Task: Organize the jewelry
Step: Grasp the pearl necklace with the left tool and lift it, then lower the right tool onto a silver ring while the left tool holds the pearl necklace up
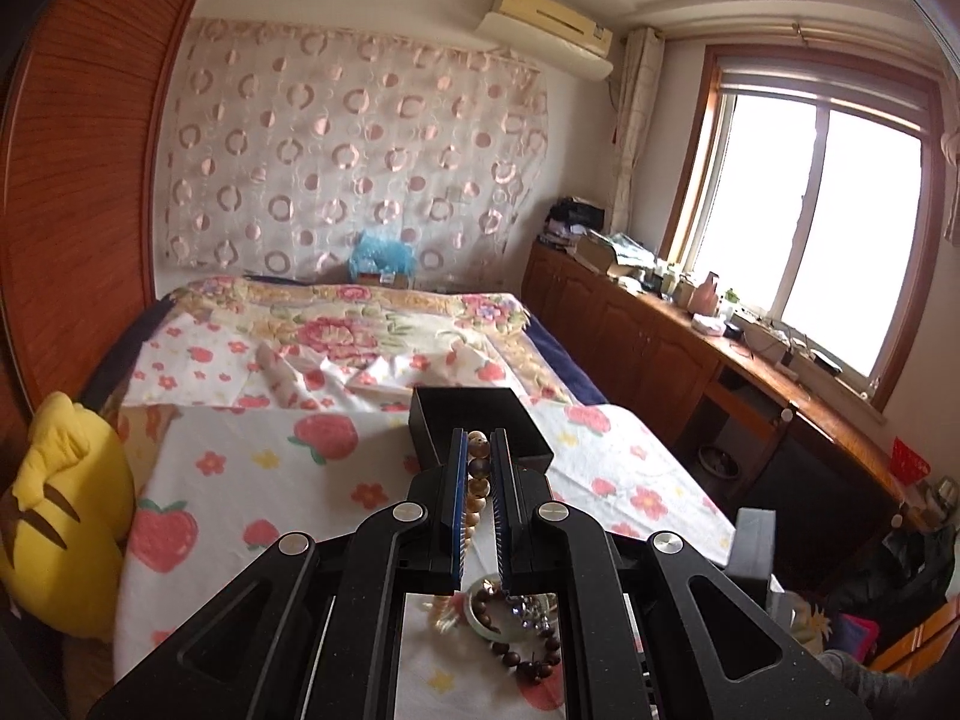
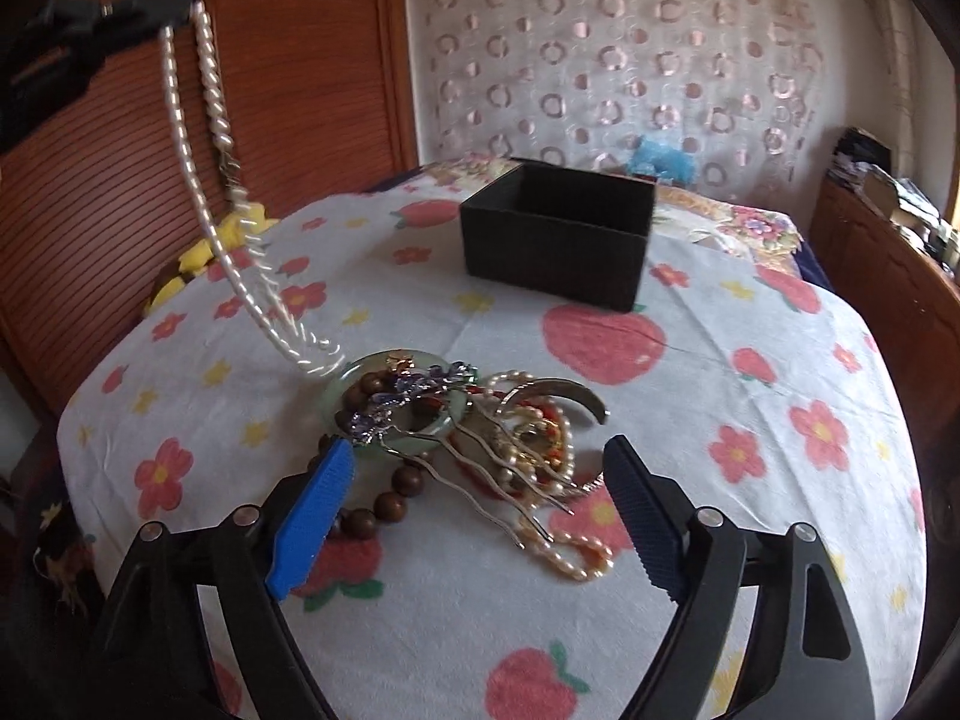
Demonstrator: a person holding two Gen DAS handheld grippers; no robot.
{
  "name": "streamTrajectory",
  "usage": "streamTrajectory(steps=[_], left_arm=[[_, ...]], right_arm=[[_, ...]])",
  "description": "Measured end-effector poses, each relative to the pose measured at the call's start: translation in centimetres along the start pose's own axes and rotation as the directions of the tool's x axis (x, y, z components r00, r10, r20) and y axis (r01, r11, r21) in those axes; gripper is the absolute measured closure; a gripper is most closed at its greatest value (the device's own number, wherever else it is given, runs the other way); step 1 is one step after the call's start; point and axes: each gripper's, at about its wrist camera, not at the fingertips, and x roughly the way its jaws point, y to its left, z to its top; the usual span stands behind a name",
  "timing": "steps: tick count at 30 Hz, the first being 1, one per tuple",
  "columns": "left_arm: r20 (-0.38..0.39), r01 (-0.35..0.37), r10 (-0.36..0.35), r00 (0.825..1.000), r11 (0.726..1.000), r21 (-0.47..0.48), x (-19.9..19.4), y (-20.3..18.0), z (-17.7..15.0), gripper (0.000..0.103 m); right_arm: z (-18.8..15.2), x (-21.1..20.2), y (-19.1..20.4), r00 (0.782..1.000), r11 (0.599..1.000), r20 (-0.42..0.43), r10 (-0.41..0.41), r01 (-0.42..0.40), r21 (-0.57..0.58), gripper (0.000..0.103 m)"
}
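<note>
My left gripper (image 1: 479,438) is shut on a white pearl necklace (image 1: 478,468). In the right wrist view the left gripper (image 2: 180,3) is high at the upper left. From it the pearl necklace (image 2: 198,180) hangs in two strands down to the jewelry pile. That pile holds a jade bangle (image 2: 393,360), a brown wooden bead bracelet (image 2: 384,501), a silver hair comb (image 2: 480,456) with purple flowers, and another pearl strand (image 2: 570,558). My right gripper (image 2: 477,447) stands open low over the pile, with its fingers either side of the comb. Behind it sits an open black box (image 2: 558,240), (image 1: 474,420).
Everything lies on a strawberry-and-flower printed cloth (image 2: 600,630) over a bed. A yellow plush toy (image 1: 60,516) sits at the left edge by a wooden wardrobe (image 2: 120,210). Wooden cabinets (image 1: 630,330) with clutter run along the right under a window.
</note>
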Motion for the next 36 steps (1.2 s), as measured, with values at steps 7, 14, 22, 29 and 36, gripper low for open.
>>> streamTrajectory(steps=[7, 14, 22, 29, 36], left_arm=[[0.02, -0.027, 0.027, 0.999, 1.0, -0.01, -0.7, 1.3, 0.6, 0.097], [0.018, -0.037, 0.038, 0.999, 0.999, -0.027, -0.6, 2.2, 0.4, 0.097], [0.009, -0.037, 0.037, 0.999, 0.999, -0.03, -0.5, 2.8, 0.1, 0.096], [-0.004, -0.033, 0.033, 0.999, 0.999, -0.039, -0.1, 3.2, -0.4, 0.096], [-0.017, -0.03, 0.03, 0.999, 0.999, -0.037, 0.4, 2.7, -0.9, 0.096]], right_arm=[[1.1, 0.1, -2.2, 1.0, 0.999, -0.006, -0.015, 0.015, 0.042, 0.02], [2.8, 1.5, -5.5, 0.998, 0.998, -0.04, -0.051, 0.053, 0.045, 0.04], [3.6, 4.7, -7.1, 0.989, 1.0, -0.148, -0.006, 0.007, 0.004, 0.06], [3.6, 5.5, -6.6, 0.976, 0.996, -0.206, 0.066, -0.076, -0.041, 0.072], [3.8, 6.0, -6.1, 0.97, 0.991, -0.224, 0.09, -0.109, -0.074, 0.093]])
